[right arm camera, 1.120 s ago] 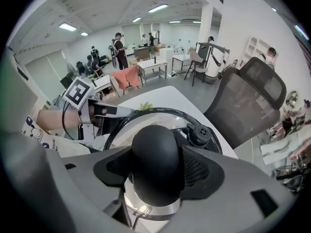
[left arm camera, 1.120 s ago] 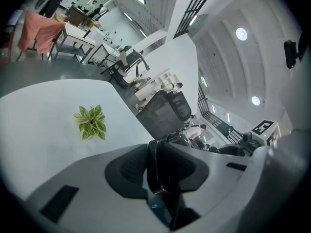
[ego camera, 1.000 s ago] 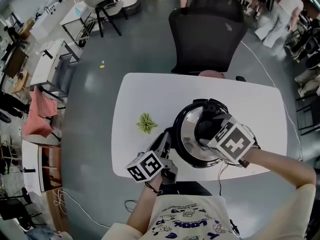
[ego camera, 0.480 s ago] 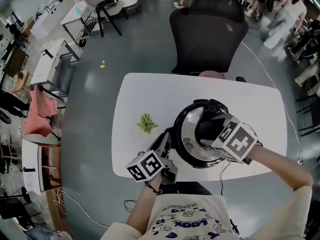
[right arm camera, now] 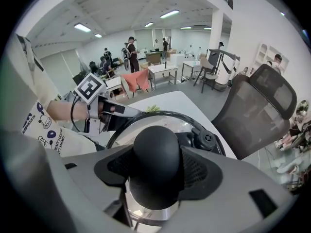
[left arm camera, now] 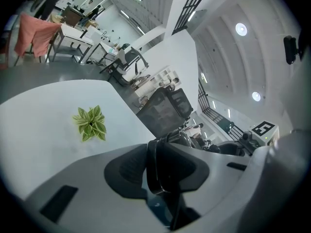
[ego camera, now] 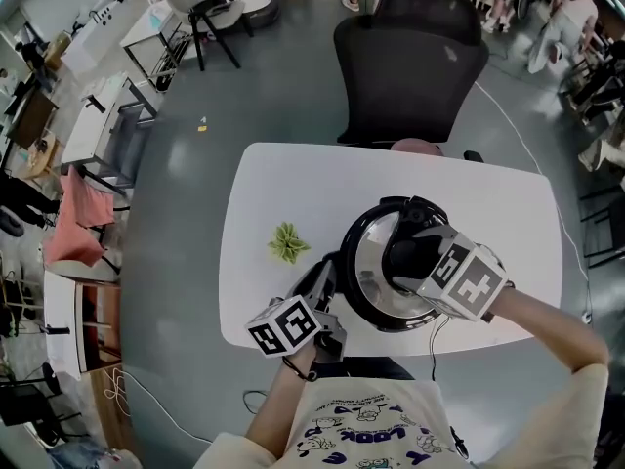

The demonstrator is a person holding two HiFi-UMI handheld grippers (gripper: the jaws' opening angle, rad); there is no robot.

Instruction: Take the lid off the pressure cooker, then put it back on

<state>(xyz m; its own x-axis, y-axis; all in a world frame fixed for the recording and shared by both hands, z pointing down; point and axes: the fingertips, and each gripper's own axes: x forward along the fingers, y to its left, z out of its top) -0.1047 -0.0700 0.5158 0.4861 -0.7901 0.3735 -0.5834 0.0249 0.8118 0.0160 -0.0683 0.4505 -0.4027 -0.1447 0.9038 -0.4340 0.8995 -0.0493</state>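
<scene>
The pressure cooker point(ego camera: 363, 279) stands on the white table point(ego camera: 283, 179) with its shiny lid point(ego camera: 369, 252) on top. My right gripper point(ego camera: 414, 258) reaches down from the right over the lid. Its jaws have just been closing and are shut on the lid's round black knob point(right arm camera: 155, 152), which fills the gap between the pads. Beside the knob sits a black valve point(right arm camera: 205, 139). At the cooker's left side my left gripper point(ego camera: 327, 274) is shut on the black side handle point(left arm camera: 164, 171). The marker cube hides the knob in the head view.
A small green plant point(ego camera: 286, 241) lies on the table left of the cooker. A black office chair point(ego camera: 410, 66) stands at the far edge. A cable point(ego camera: 430, 345) hangs off the near edge. Desks and people fill the room behind.
My right gripper has rolled a little on the knob, and its cube has shifted slightly right. The left gripper and the cooker have kept still.
</scene>
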